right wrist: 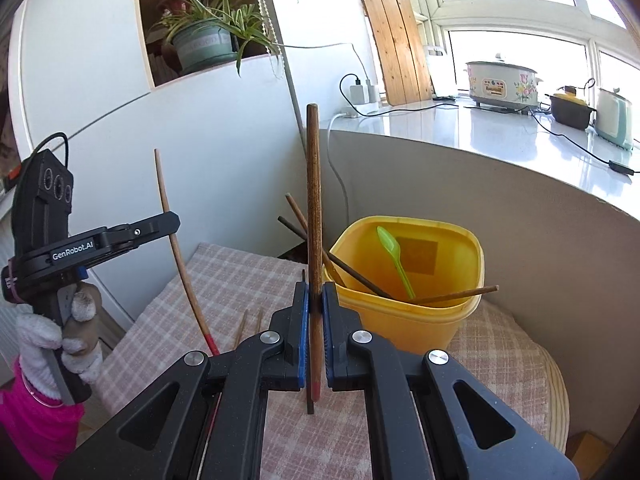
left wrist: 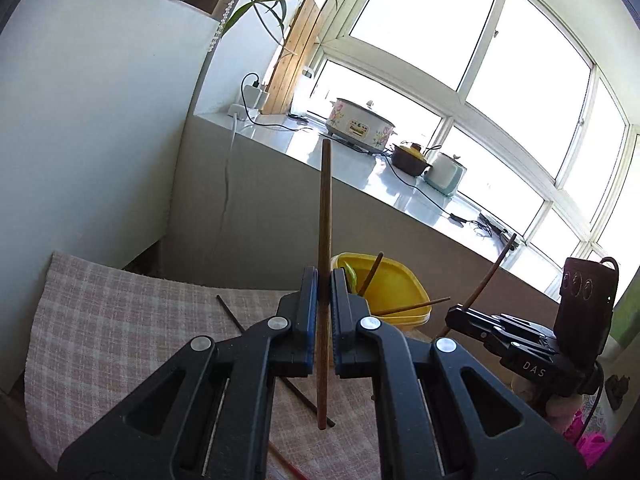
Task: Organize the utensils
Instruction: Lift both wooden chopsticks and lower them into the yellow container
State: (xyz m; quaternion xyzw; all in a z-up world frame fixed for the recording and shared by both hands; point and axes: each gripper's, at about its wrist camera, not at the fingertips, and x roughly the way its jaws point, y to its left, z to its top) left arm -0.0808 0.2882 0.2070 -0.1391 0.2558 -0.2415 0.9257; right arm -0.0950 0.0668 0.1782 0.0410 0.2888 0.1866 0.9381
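My left gripper (left wrist: 324, 276) is shut on a brown wooden chopstick (left wrist: 325, 240) that stands upright above the checked cloth (left wrist: 120, 320). My right gripper (right wrist: 316, 292) is shut on another brown chopstick (right wrist: 314, 208) with a red tip, also upright, just left of the yellow tub (right wrist: 436, 320). The tub holds a green plastic spoon (right wrist: 394, 256) and several chopsticks. In the left wrist view the tub (left wrist: 400, 284) is just behind the fingers, and the right gripper (left wrist: 472, 320) shows at right. In the right wrist view the left gripper (right wrist: 172, 220) shows at left with its chopstick (right wrist: 176, 248).
Loose chopsticks (left wrist: 236, 320) lie on the cloth, and two more (right wrist: 250, 324) show in the right wrist view. Behind is a white counter (right wrist: 500, 136) with a slow cooker (right wrist: 502, 82), a brown pot (right wrist: 570, 110), cables and a wooden board (right wrist: 394, 46). A potted plant (right wrist: 204, 40) sits in a wall niche.
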